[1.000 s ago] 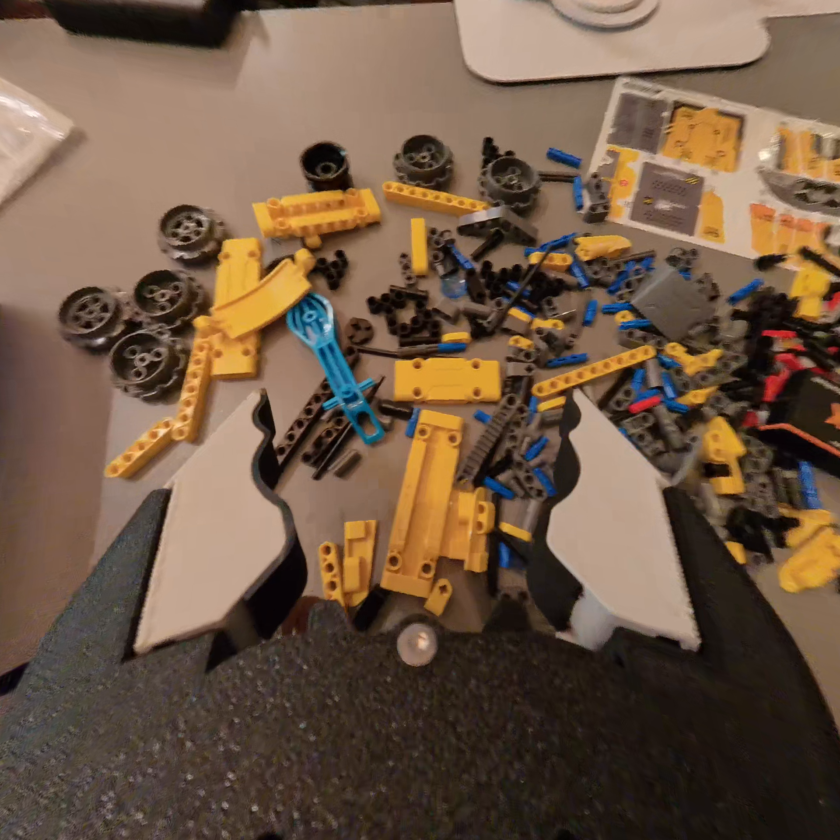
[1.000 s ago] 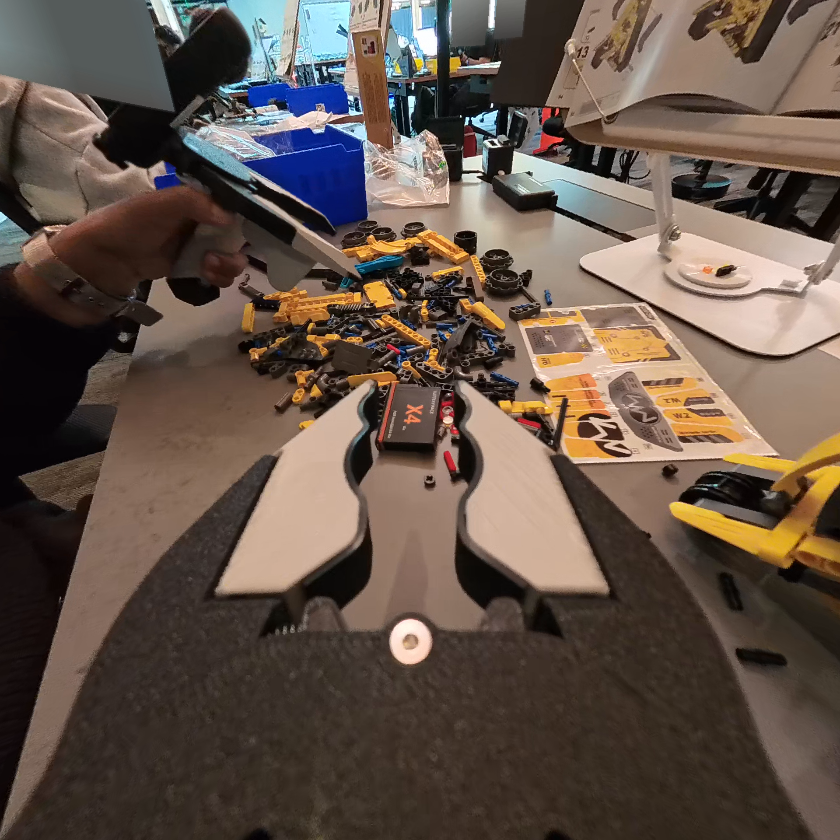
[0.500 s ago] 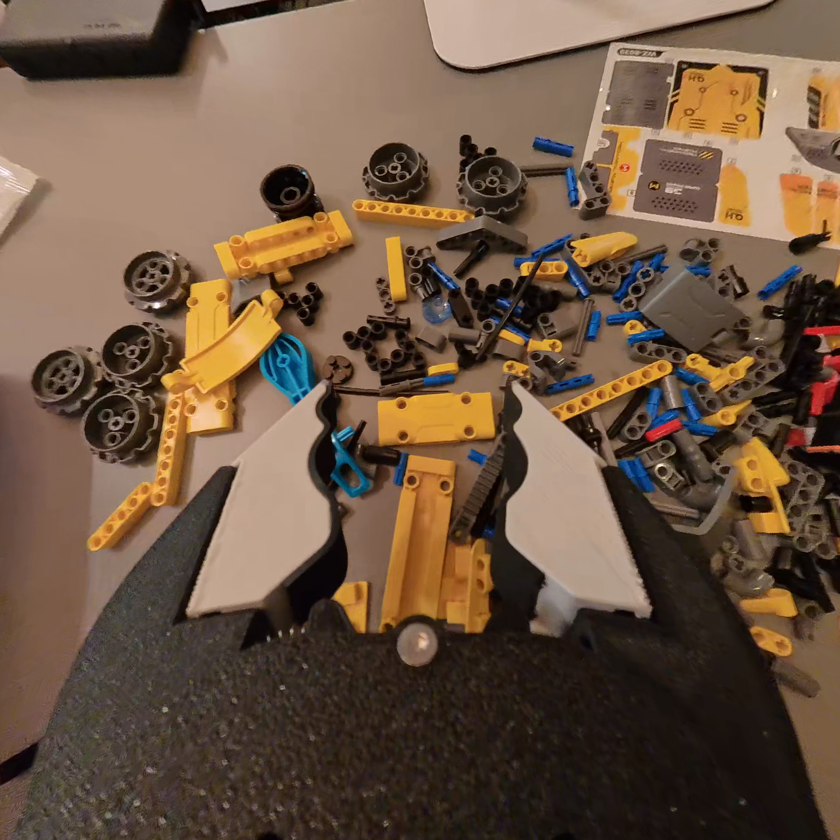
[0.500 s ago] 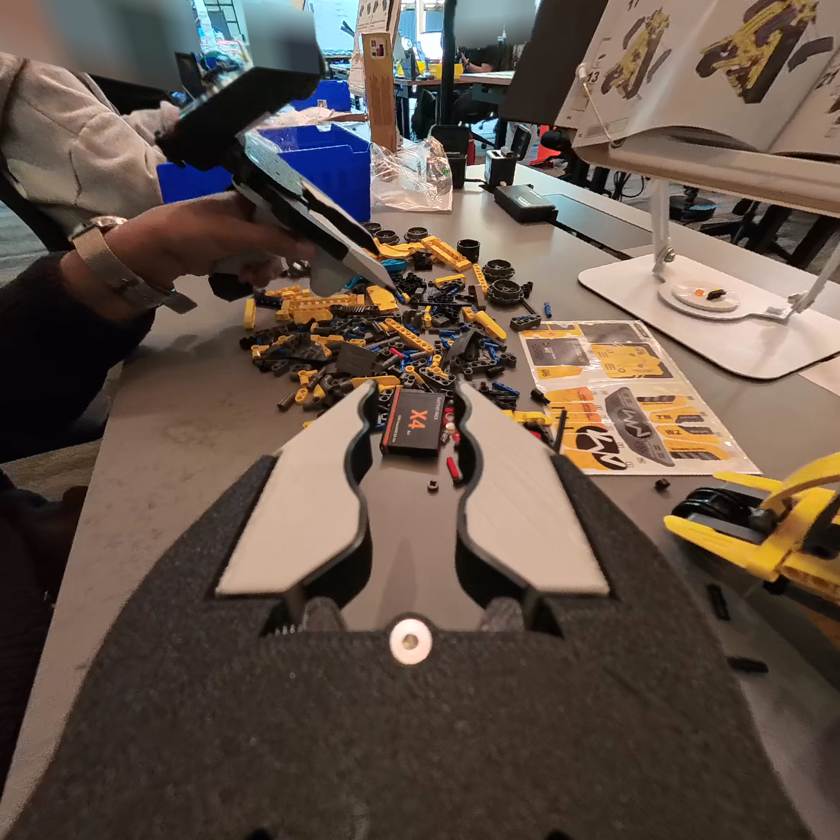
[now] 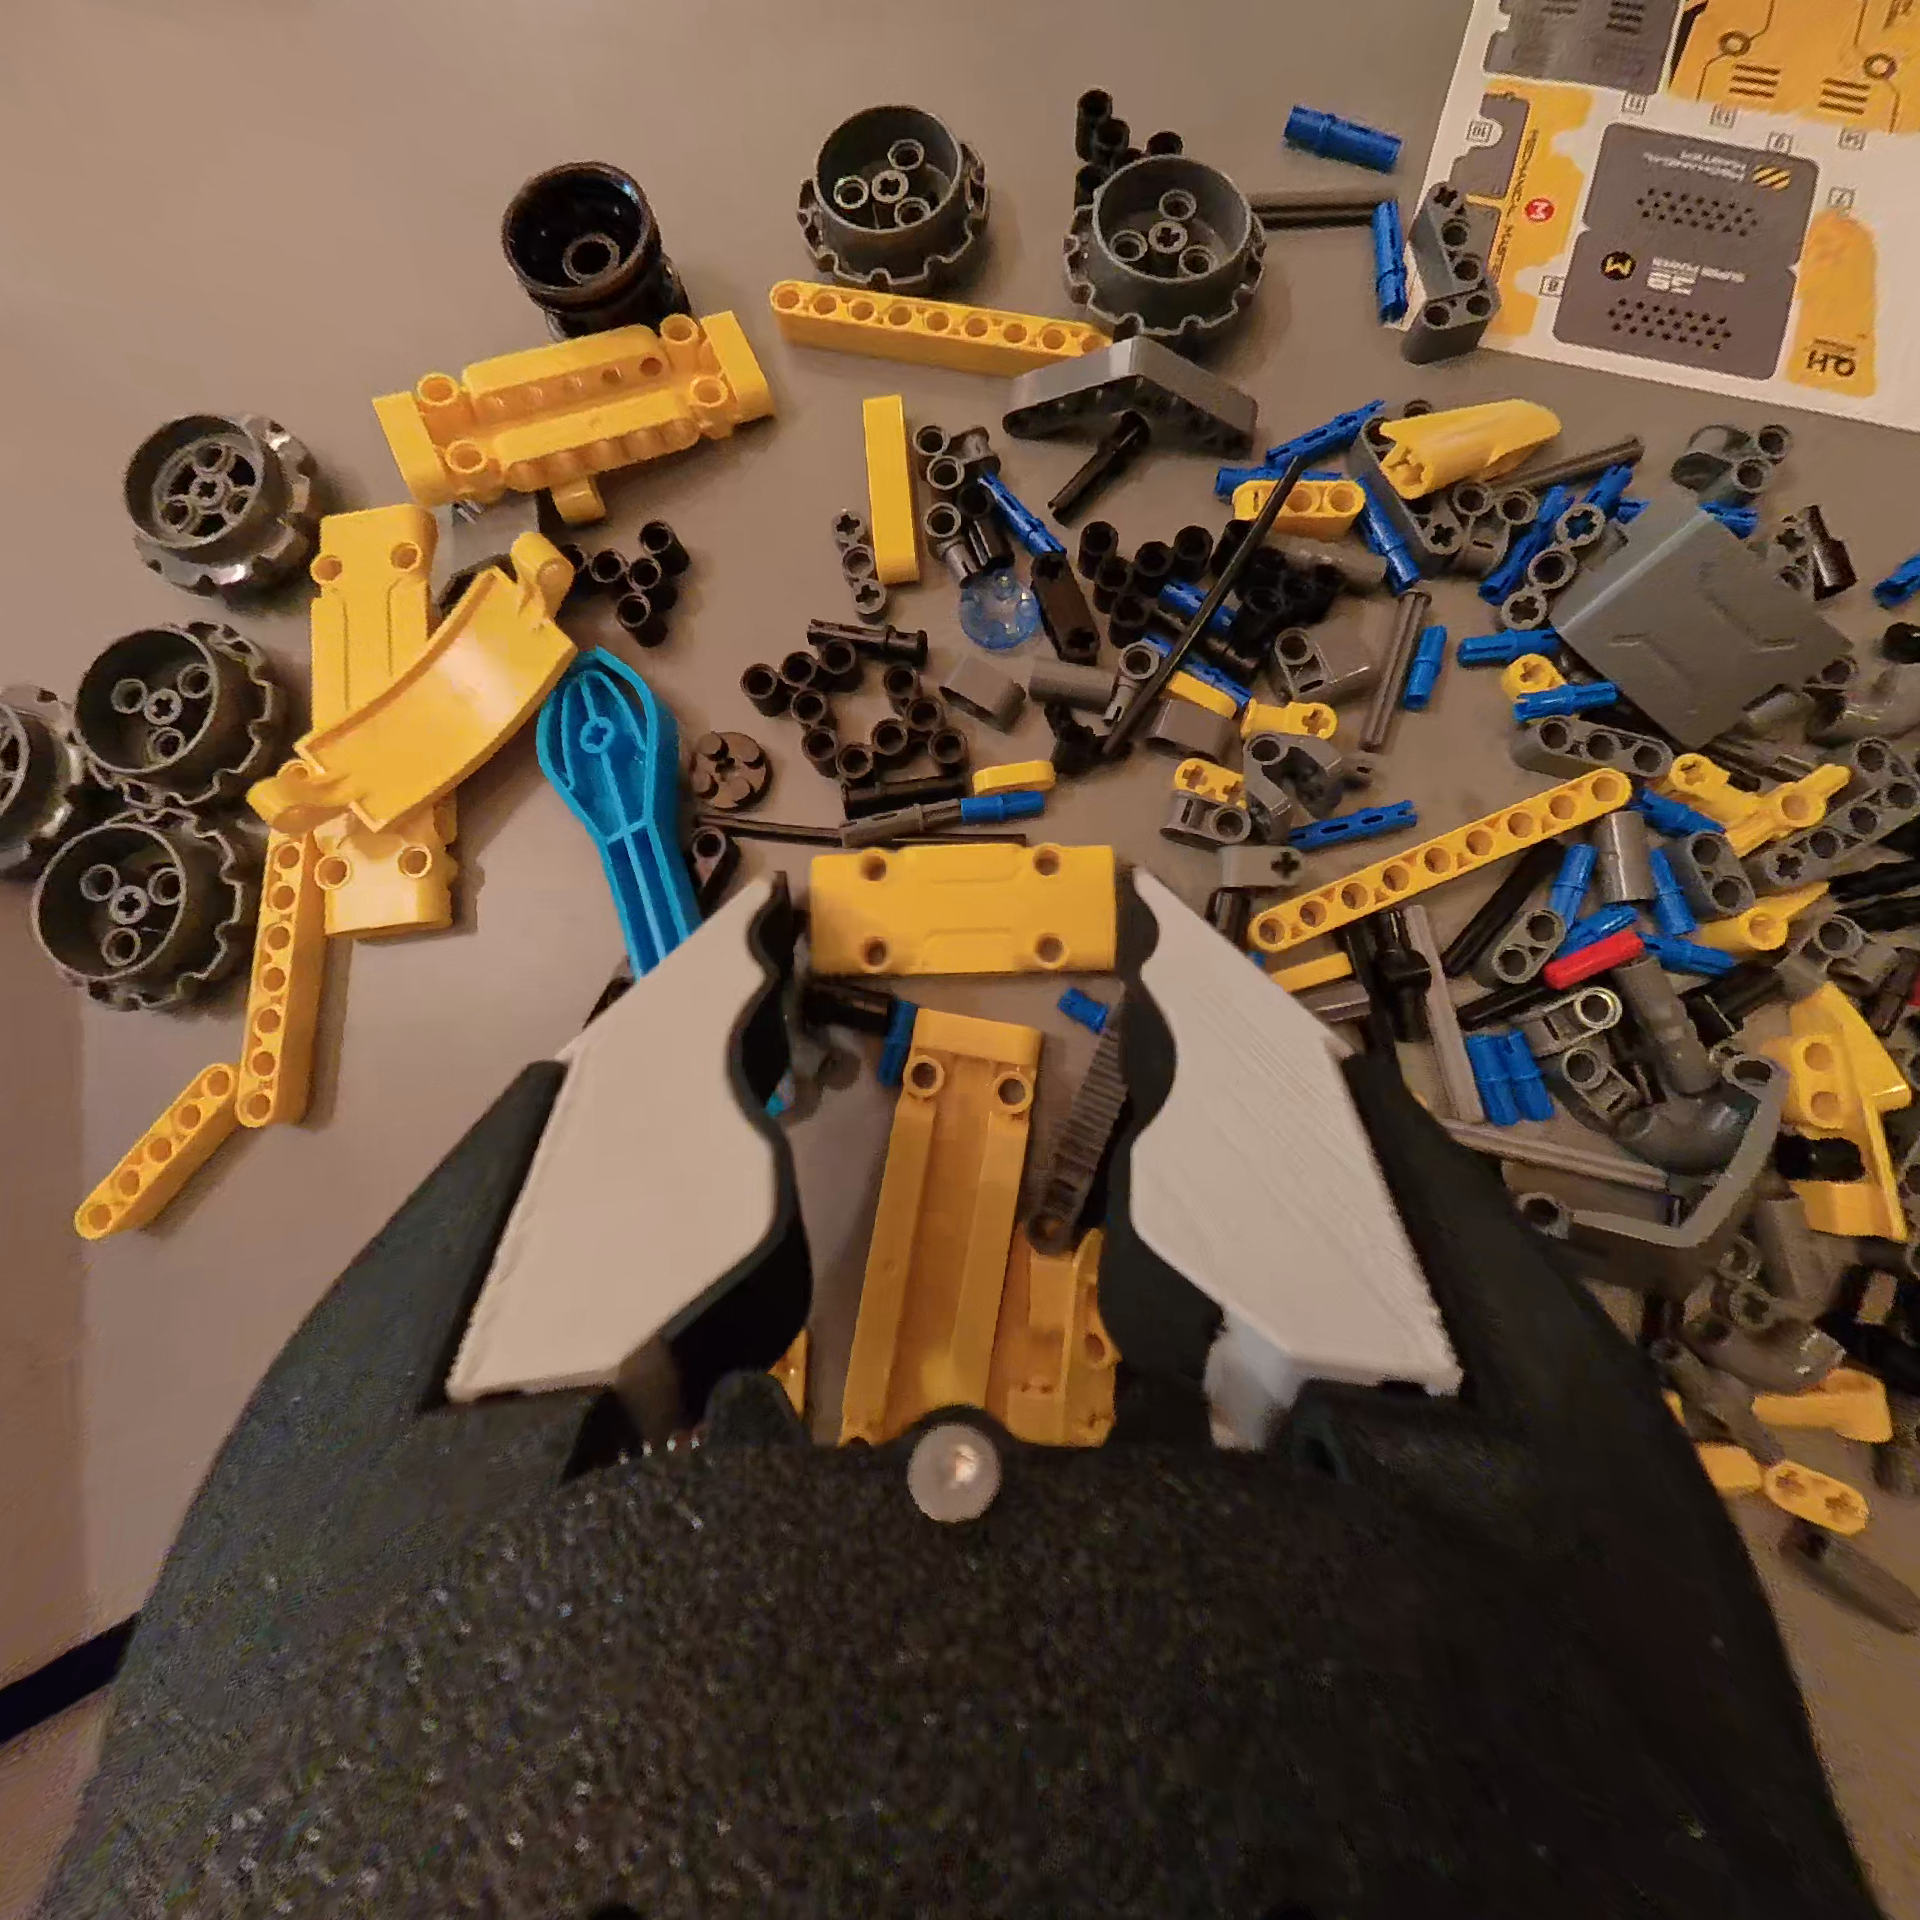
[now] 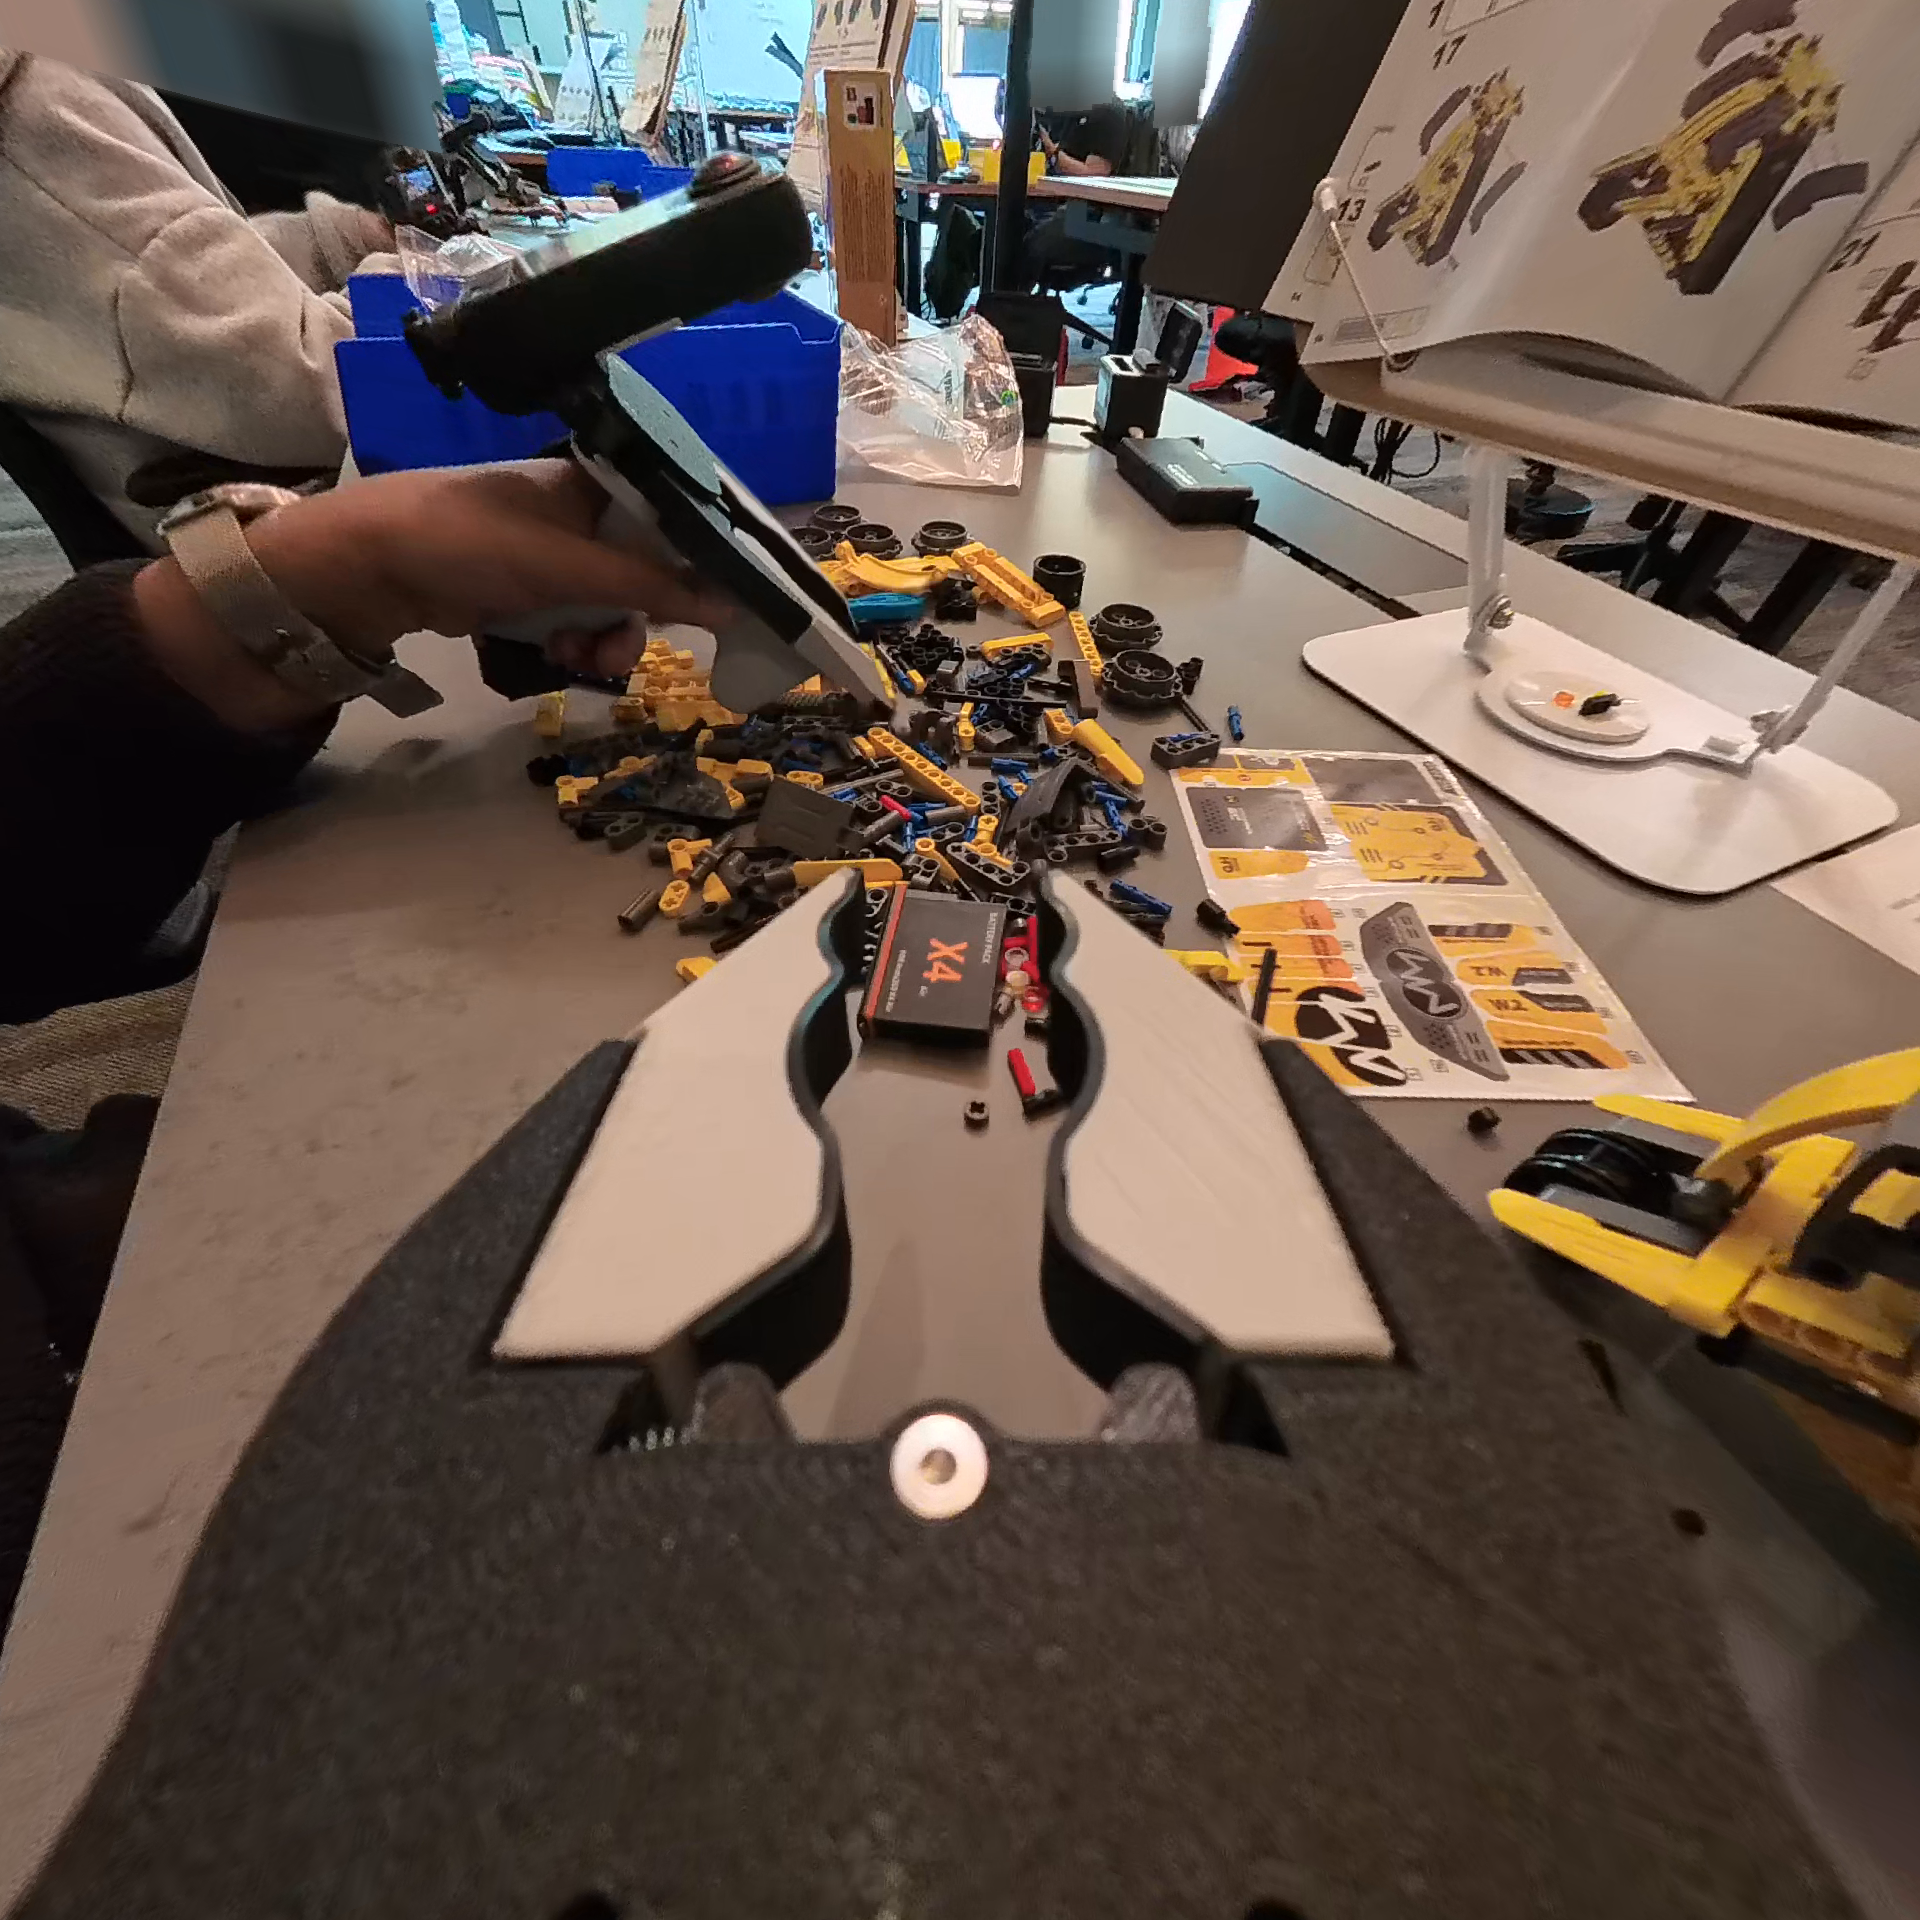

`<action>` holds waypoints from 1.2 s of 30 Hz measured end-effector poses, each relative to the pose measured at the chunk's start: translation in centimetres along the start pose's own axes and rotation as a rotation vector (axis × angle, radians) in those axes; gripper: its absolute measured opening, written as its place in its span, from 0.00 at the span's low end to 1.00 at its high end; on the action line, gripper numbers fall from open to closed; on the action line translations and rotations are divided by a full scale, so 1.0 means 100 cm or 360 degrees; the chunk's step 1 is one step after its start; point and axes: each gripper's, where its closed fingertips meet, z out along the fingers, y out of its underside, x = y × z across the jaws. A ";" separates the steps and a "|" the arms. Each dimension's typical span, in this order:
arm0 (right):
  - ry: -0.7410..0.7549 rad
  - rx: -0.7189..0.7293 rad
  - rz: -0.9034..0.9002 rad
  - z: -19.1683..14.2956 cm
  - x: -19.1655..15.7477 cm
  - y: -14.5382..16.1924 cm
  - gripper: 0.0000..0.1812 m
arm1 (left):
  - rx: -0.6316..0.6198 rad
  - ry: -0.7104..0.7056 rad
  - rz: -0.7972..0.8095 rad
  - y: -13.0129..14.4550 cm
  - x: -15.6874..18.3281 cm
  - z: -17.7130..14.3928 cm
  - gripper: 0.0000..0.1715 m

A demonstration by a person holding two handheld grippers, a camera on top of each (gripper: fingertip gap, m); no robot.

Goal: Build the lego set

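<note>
Loose Lego parts (image 5: 1195, 644) lie heaped on the grey table (image 5: 312, 156). My left gripper (image 5: 956, 894) is open and low over the heap, its tips at the two ends of a short yellow panel (image 5: 961, 935); I cannot tell whether they touch it. A long yellow panel (image 5: 956, 1195) and a black gear rack (image 5: 1086, 1122) lie between its fingers. The left gripper also shows in the right wrist view (image 6: 831, 665), held by a hand (image 6: 436, 561). My right gripper (image 6: 951, 883) is open and empty above the table, just short of a black battery box (image 6: 930, 982).
Several grey wheels (image 5: 156, 904) and a blue tool (image 5: 613, 790) lie left of the heap. A sticker sheet (image 6: 1392, 914) lies to the right. A partly built yellow model (image 6: 1714, 1247) sits at near right. A booklet (image 6: 1621, 187) rests on a white stand (image 6: 1610, 748). A blue bin (image 6: 623, 405) stands behind. Tip to tip, the grippers are about 30 cm apart.
My left gripper has come down and forward over the heap and its fingers have narrowed to flank the short yellow panel. The right gripper has barely moved.
</note>
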 end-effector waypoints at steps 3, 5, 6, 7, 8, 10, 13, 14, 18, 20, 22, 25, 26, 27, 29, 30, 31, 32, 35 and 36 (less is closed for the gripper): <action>-0.0003 0.0001 0.0009 0.000 0.000 0.000 0.18 | 0.0005 0.0050 0.0015 0.000 0.003 0.001 0.34; 0.0000 -0.0003 0.0009 0.000 0.001 0.001 0.18 | 0.0023 0.0057 0.0032 -0.001 0.003 0.000 0.33; 0.0003 -0.0004 0.0008 0.000 0.001 0.001 0.18 | 0.0053 0.0050 0.0035 -0.004 0.002 -0.002 0.33; 0.0006 -0.0004 0.0009 0.000 0.002 0.001 0.18 | 0.0098 0.0044 0.0041 -0.009 0.001 -0.006 0.33; 0.0008 -0.0005 0.0011 0.000 0.003 0.001 0.18 | 0.0154 0.0038 0.0058 -0.015 0.001 -0.011 0.33; 0.0008 -0.0004 0.0020 0.000 0.003 0.002 0.18 | 0.0317 0.0065 0.0150 -0.032 0.008 -0.026 0.33; 0.0003 0.0002 0.0034 0.000 0.003 0.001 0.18 | 0.0524 0.0349 0.0452 -0.046 0.058 -0.054 0.33; 0.0003 0.0002 0.0036 0.000 0.004 0.001 0.18 | 0.0546 0.0523 0.0602 -0.041 0.085 -0.064 0.33; 0.0034 0.0018 0.0033 -0.003 0.009 -0.001 0.18 | 0.0572 0.1072 0.1114 0.000 0.186 -0.098 0.33; 0.0050 0.0036 0.0049 -0.005 0.013 -0.003 0.18 | 0.0505 0.1284 0.1259 0.024 0.227 -0.105 0.33; 0.0060 0.0054 0.0072 -0.008 0.016 -0.005 0.18 | 0.0420 0.1355 0.1396 0.044 0.256 -0.103 0.33; 0.0057 0.0076 0.0105 -0.009 0.018 -0.007 0.18 | 0.0333 0.1339 0.1564 0.063 0.283 -0.091 0.34; 0.0055 0.0077 0.0111 -0.009 0.018 -0.007 0.18 | 0.0319 0.1340 0.1583 0.066 0.289 -0.088 0.34; 0.0052 0.0074 0.0115 -0.009 0.018 -0.006 0.18 | 0.0305 0.1356 0.1592 0.068 0.295 -0.086 0.34; 0.0043 0.0065 0.0120 -0.008 0.017 -0.005 0.18 | 0.0322 0.1371 0.1576 0.067 0.301 -0.086 0.34; 0.0039 0.0059 0.0119 -0.007 0.016 -0.004 0.18 | 0.0323 0.1332 0.1577 0.065 0.301 -0.085 0.34; 0.0038 0.0052 0.0116 -0.007 0.016 -0.003 0.18 | 0.0350 0.1273 0.1571 0.061 0.298 -0.082 0.35; 0.0040 0.0050 0.0111 -0.007 0.016 -0.003 0.18 | 0.0400 0.1234 0.1536 0.054 0.295 -0.082 0.35; 0.0055 0.0071 0.0094 -0.009 0.017 -0.007 0.18 | 0.0615 0.1344 0.1252 0.029 0.289 -0.101 0.34; 0.0064 0.0081 0.0087 -0.009 0.017 -0.008 0.18 | 0.0687 0.1420 0.1132 0.021 0.285 -0.110 0.34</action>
